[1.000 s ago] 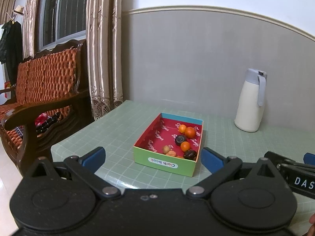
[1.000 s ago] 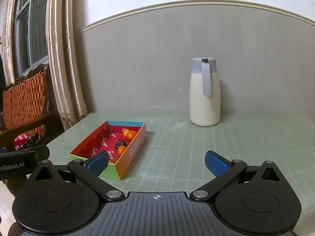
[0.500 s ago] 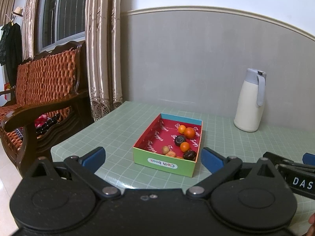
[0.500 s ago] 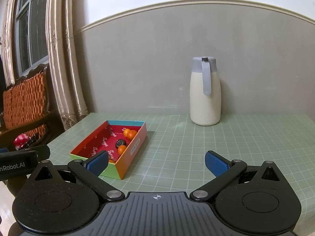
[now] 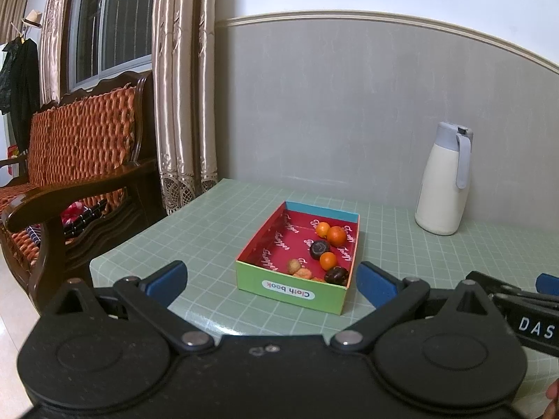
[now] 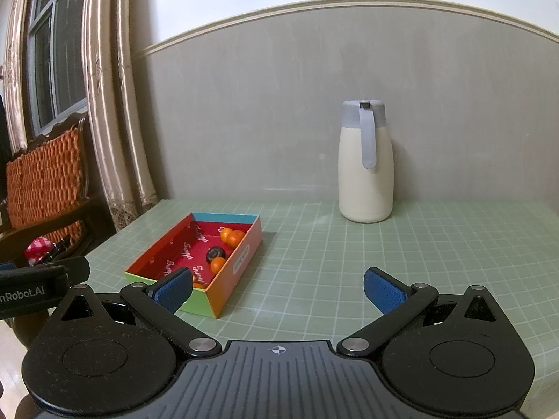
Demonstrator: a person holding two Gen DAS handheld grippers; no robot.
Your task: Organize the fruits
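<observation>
Green gridded table [image 5: 216,223] against a grey wall: box [image 5: 297,289] holding small fruits [image 5: 328,261]; left gripper [image 5: 272,279] and right gripper [image 6: 277,288], fingers spread apart, empty.

Both views are evenly and softly lit from overhead indoor light, with a slightly cool, greenish cast. The window at far left is dark, adding no light. The cream thermos jug with a grey lid [image 6: 365,160] throws a faint, diffuse shadow rightward on the grey wall, and the colourful open cardboard box [image 5: 298,257] casts a soft shadow on the pale green checked tablecloth [image 6: 384,262] along its right side. Focus is sharp mid-scene; small fruits inside the box look a little soft. Fisheye distortion bends the wall's moulding into an arc and curves the curtains at left. Dark vignetting clips the upper right corners. Glare is mild, only a dull sheen on the satin beige curtains [image 5: 181,80].
</observation>
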